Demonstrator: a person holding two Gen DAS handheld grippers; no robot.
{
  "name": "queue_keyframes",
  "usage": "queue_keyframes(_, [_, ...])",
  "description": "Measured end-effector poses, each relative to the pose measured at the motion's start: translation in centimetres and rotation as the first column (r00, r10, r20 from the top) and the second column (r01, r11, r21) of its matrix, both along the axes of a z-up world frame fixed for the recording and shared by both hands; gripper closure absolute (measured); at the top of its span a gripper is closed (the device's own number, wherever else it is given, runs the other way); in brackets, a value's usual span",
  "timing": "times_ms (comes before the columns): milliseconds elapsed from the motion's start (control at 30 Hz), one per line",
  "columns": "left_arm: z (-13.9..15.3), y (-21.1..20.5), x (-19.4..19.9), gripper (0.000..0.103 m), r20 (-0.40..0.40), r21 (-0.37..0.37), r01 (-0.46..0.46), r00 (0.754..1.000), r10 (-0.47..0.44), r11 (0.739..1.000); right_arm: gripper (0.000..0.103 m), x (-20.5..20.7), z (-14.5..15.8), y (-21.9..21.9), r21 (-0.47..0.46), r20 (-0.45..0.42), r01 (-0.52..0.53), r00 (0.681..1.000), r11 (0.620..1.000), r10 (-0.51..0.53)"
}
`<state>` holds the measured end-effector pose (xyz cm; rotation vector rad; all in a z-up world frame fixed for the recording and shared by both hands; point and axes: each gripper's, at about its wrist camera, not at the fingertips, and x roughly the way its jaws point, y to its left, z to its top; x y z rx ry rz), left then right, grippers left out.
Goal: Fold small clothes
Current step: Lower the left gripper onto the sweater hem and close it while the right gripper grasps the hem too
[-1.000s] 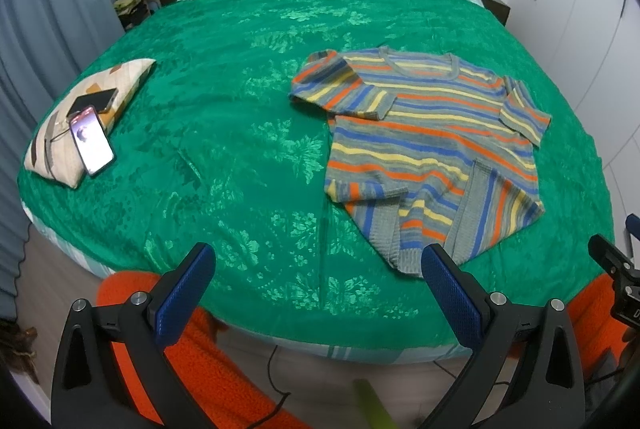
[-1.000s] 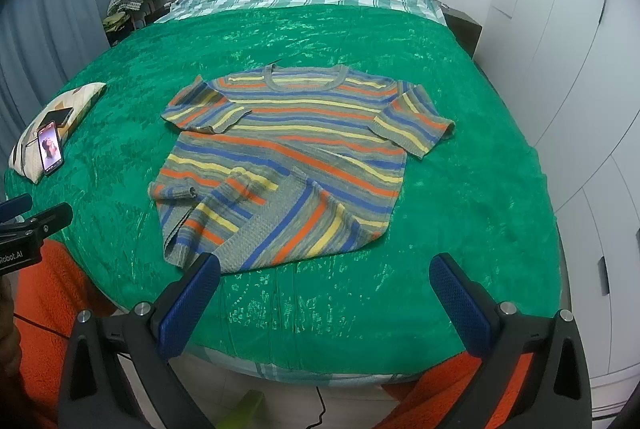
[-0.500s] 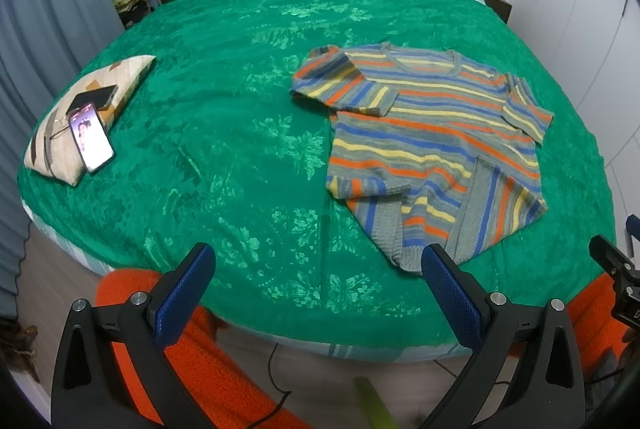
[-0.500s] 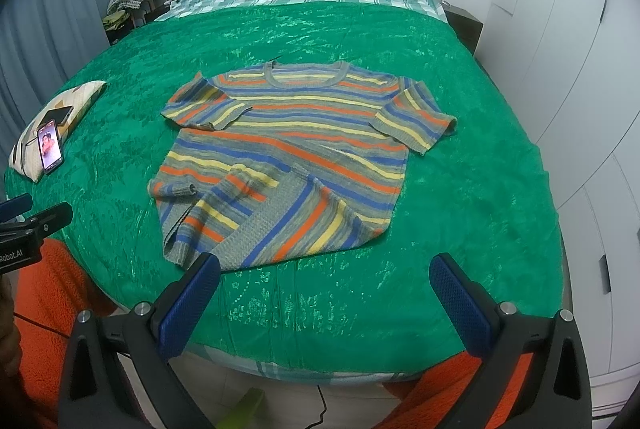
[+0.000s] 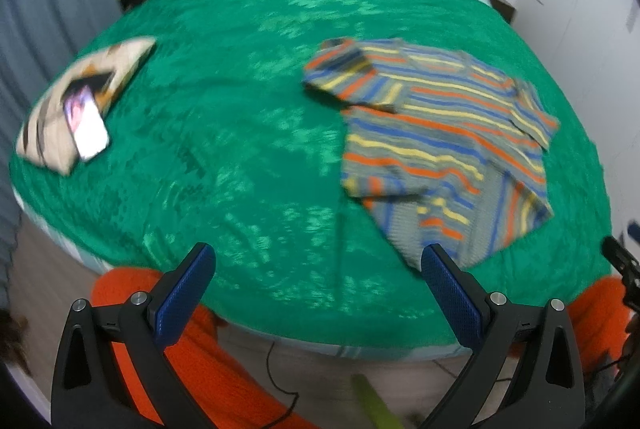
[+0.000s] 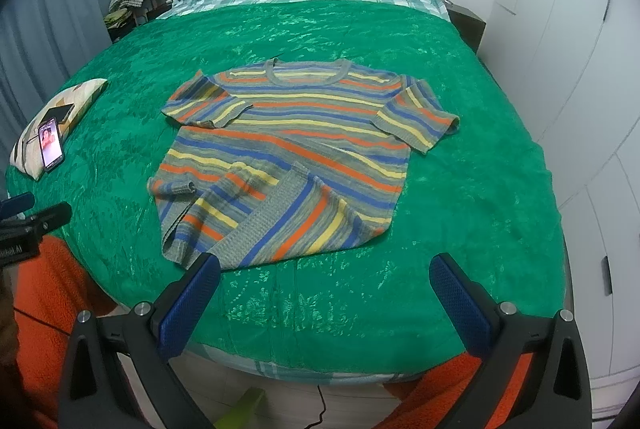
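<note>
One big bed with a shiny green cover [image 6: 460,213] holds a striped knit sweater with orange, yellow, blue and grey bands [image 6: 296,157], lying flat near the bed's front edge, its bottom hem partly turned up. Both grippers, the left gripper [image 5: 318,269] and right gripper [image 6: 324,279], hang over the front edge with fingers spread wide, gripping nothing. One small patterned pillow [image 6: 74,101] at the left edge carries a lit phone [image 6: 51,145].

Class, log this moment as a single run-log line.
left hand-held gripper: open, empty | right hand-held gripper: open, empty | sweater: flat on bed, hem corner turned up
</note>
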<state>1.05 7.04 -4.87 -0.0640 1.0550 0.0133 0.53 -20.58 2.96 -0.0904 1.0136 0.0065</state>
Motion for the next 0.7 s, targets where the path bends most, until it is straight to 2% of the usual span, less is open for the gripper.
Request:
queue_keyframes(67, [-1.5,1.9,0.7,0.000,-0.027,-0.008,-0.027,0.999,0.027,1.000,0.000,0.5,-0.7,-2.2,-0.025,-0.012,0.074,0.997,0.997,-0.074])
queue_keyframes(133, [-3.0,2.2,1.1,0.000,-0.049,0.019,-0.019,0.999,0.020,1.000,0.000,0.7,-1.4,-4.3,-0.043,-0.026,0.135,0.990,0.990,-0.136])
queue_keyframes(200, [-4.4,1.2,1.7,0.001,-0.089,0.003,0.028,0.996,-0.027,1.000,0.000,1.4,-2.7,-5.3,-0.048,-0.055,0.151,0.987,0.987,-0.153])
queue_keyframes(233, [-5.2,0.3,2.2,0.001,-0.108,-0.029,0.063,0.992,-0.065,0.998,0.000,1.8,-3.1,-5.3,-0.044,-0.071,0.139,0.987,0.989,-0.142])
queue_keyframes(333, [-6.6,-3.3,4.1,0.001,-0.123,-0.107,0.162,0.977,-0.175,0.981,0.000,4.3,-5.4,-3.6,-0.022,-0.104,0.017,0.994,1.000,-0.019])
queue_keyframes(467, [-8.5,-8.4,7.4,0.003,-0.116,-0.059,0.255,0.958,-0.261,0.965,0.000,9.6,-8.8,-1.0,0.004,-0.133,-0.156,0.979,0.988,0.155])
queue_keyframes(533, [-10.3,-10.4,8.9,0.021,-0.132,0.002,0.282,0.951,-0.280,0.959,0.004,12.6,-11.7,0.3,-0.030,-0.191,-0.229,0.957,0.973,0.220])
queue_keyframes(600, [-12.0,-11.2,9.8,0.075,-0.172,0.027,0.286,0.945,-0.277,0.958,0.035,14.2,-14.5,0.9,0.009,-0.263,-0.289,0.923,0.957,0.281])
queue_keyframes(633, [-12.4,-11.0,10.0,0.086,-0.166,0.006,0.274,0.949,-0.270,0.962,0.070,14.5,-15.2,0.9,0.047,-0.289,-0.296,0.910,0.954,0.297])
queue_keyframes(667, [-12.1,-10.2,9.7,0.097,-0.139,-0.027,0.249,0.958,-0.251,0.968,0.091,14.5,-15.2,0.6,0.095,-0.285,-0.293,0.908,0.951,0.308])
queue_keyframes(700, [-11.6,-9.4,9.3,0.099,-0.120,-0.064,0.230,0.964,-0.236,0.971,0.096,13.8,-14.2,0.2,0.116,-0.254,-0.288,0.917,0.951,0.309])
